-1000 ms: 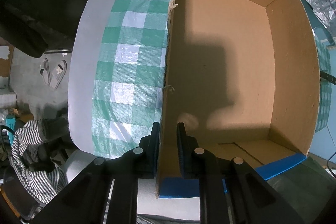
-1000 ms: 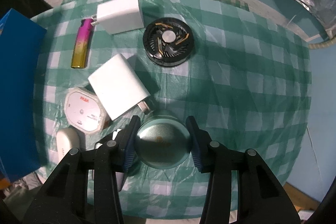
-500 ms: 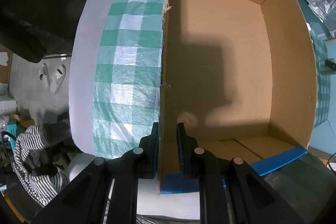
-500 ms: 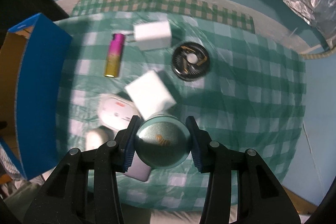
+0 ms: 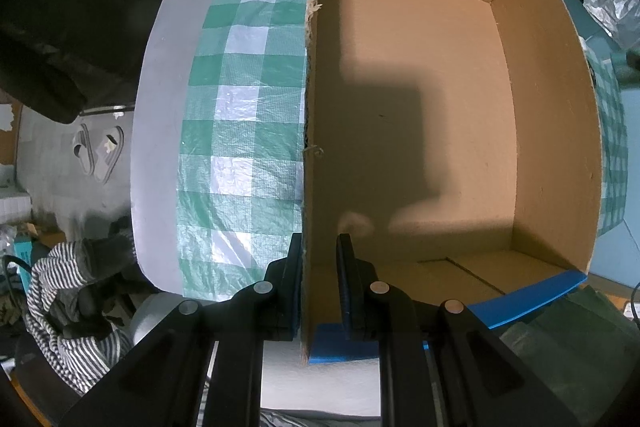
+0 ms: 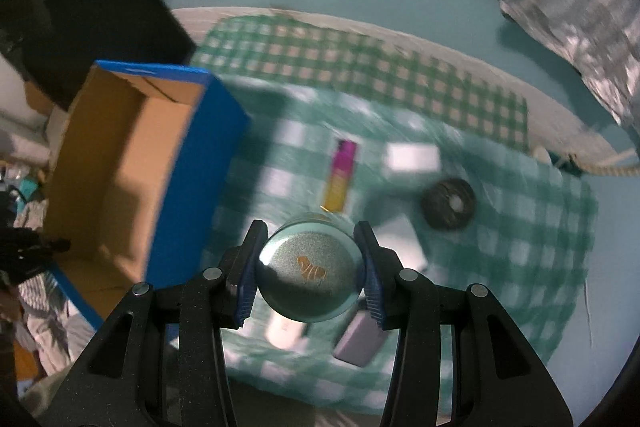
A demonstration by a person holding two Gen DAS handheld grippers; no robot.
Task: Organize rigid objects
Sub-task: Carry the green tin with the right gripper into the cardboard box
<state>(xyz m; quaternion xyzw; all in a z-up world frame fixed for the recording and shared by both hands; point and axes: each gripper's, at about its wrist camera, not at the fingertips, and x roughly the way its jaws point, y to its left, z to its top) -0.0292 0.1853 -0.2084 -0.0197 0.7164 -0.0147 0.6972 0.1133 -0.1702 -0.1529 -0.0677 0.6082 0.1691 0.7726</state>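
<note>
Tin — gold zebra mark — clamped in right tool; left tool pinching box wall.

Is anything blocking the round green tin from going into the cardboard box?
Nothing visible is. The round green tin is up in the right gripper, above the table's things. The cardboard box stands open-topped and empty, only its blue wall to clear.

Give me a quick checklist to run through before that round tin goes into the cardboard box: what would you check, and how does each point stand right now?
1. Round tin gripped on both sides by the right gripper: ok.
2. Left gripper clamped on the cardboard box wall: ok.
3. Box floor free for the tin: ok.
4. Tin above the box opening: not ok, it hangs over the checked cloth beside the box.
5. Tin lid firmly shut: cannot tell.
</note>
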